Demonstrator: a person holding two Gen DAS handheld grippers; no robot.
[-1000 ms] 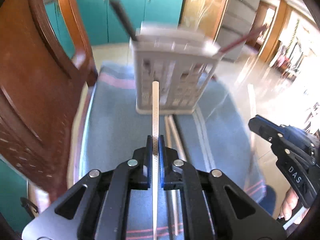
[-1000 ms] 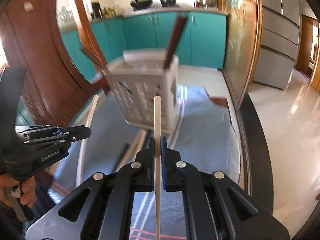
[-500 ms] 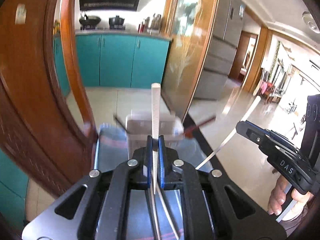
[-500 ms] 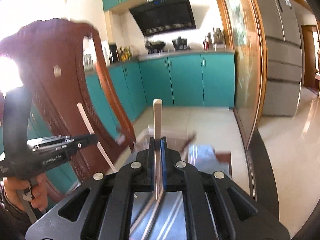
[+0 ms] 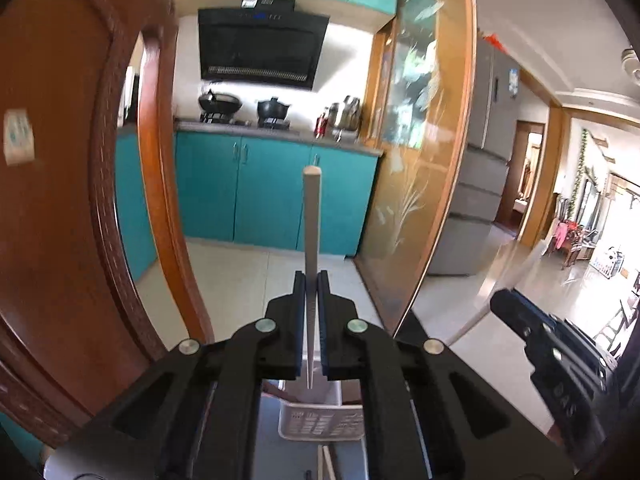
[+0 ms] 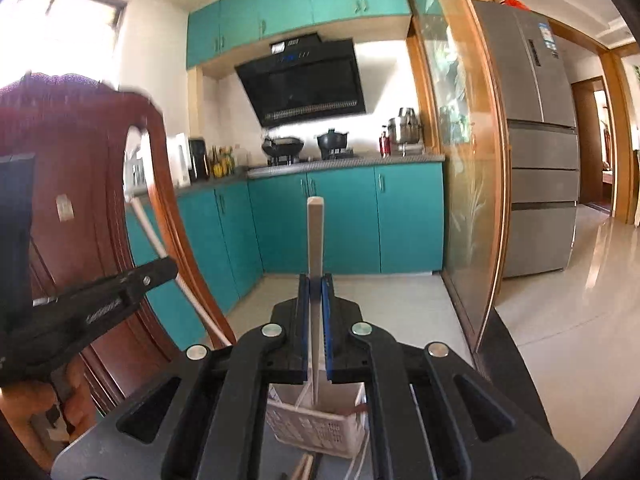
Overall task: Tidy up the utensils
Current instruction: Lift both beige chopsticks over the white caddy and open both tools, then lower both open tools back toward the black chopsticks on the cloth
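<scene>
My left gripper (image 5: pixel 311 280) is shut on a pale chopstick (image 5: pixel 311 216) that points upward. My right gripper (image 6: pixel 315 282) is shut on another pale chopstick (image 6: pixel 315 236), also held upright. Both are raised above a white slotted utensil basket (image 5: pixel 320 422), which shows low between the jaws in both views (image 6: pixel 312 426). The thin ends of both chopsticks point down toward the basket's top. In the left wrist view the right gripper (image 5: pixel 504 304) shows at the right with its chopstick slanting. In the right wrist view the left gripper (image 6: pixel 166 270) shows at the left.
A carved wooden chair back (image 5: pixel 60 200) stands close on the left (image 6: pixel 80 184). More chopsticks (image 6: pixel 304 466) lie on the table in front of the basket. Teal kitchen cabinets (image 5: pixel 272 196), a glass partition (image 5: pixel 420 160) and a fridge (image 6: pixel 536 160) are behind.
Both grippers have lifted and tilted upward with their chopsticks. The basket has dropped from the middle of the views to the bottom edge, under the jaws.
</scene>
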